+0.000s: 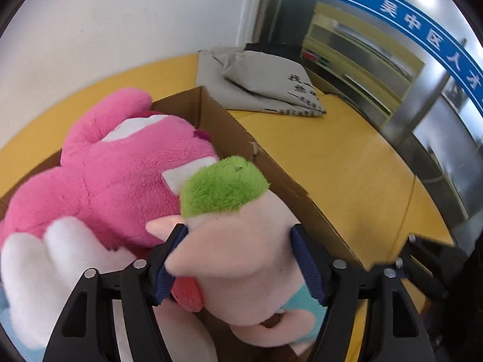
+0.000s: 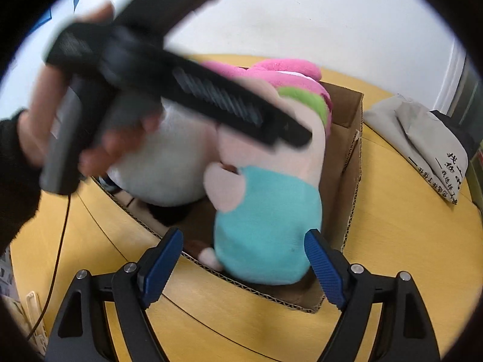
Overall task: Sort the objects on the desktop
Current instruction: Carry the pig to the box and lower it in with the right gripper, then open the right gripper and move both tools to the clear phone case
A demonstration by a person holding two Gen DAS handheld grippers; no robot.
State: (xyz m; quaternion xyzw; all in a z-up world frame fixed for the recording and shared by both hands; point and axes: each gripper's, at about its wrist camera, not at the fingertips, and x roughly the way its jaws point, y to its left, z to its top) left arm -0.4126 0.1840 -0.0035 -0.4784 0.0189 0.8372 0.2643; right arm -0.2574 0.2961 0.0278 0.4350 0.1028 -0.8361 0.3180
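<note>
The yellow bench [image 2: 392, 241] fills the lower half of both views, bare to the right of the cardboard box [image 2: 347, 163] that stands at frame centre. A folded grey cloth bag [image 1: 265, 87] lies near the box's far corner, at upper centre of the left wrist view. Inside the box, the pink plush bear [image 1: 120, 163] takes up the left side, with a white plush [image 2: 169, 163] beside it. The pale pink plush with green hair [image 1: 235, 229] and a teal body sits against the box's right wall, lower part already inside.

This looks like the drop-off step. The left gripper [image 1: 238, 241] straddles the plush's head with the jaws spread; the pads seem at most to brush the fur, not squeeze it. The right gripper [image 2: 244, 253] hangs open just before the teal body, nothing held.

Next, both should lift straight up. The box's corrugated near rim lies close under the right jaws, and the left tool crosses above in the right view, so room is tight.
</note>
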